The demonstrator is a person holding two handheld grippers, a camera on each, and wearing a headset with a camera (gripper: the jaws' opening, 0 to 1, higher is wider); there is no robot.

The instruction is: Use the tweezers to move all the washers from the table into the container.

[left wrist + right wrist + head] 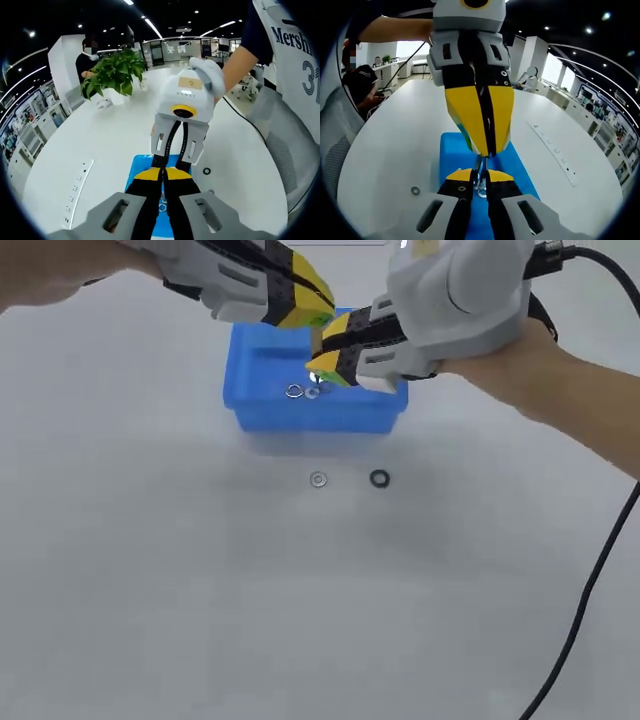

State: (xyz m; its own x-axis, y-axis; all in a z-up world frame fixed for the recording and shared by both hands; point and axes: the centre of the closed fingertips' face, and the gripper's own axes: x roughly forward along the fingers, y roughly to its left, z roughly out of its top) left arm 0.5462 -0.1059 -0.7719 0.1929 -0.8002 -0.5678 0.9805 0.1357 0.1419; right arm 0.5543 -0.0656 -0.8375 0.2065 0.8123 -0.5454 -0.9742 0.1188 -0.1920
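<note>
Blue container [300,418] washers [293,391] lie just under tweezers [481,181] pinched by right fingers [340,340]; left fingers [305,290] closed.

Large white table [100,150] — potted plant [117,70] at far edge; dark ceiling [100,15], strip lights [152,27] overhead.

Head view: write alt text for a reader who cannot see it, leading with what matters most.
The left gripper and right gripper meet tip to tip above a blue container, tweezers at their tips. Two washers lie inside it; a silver washer and a black washer lie on the white table in front.
</note>
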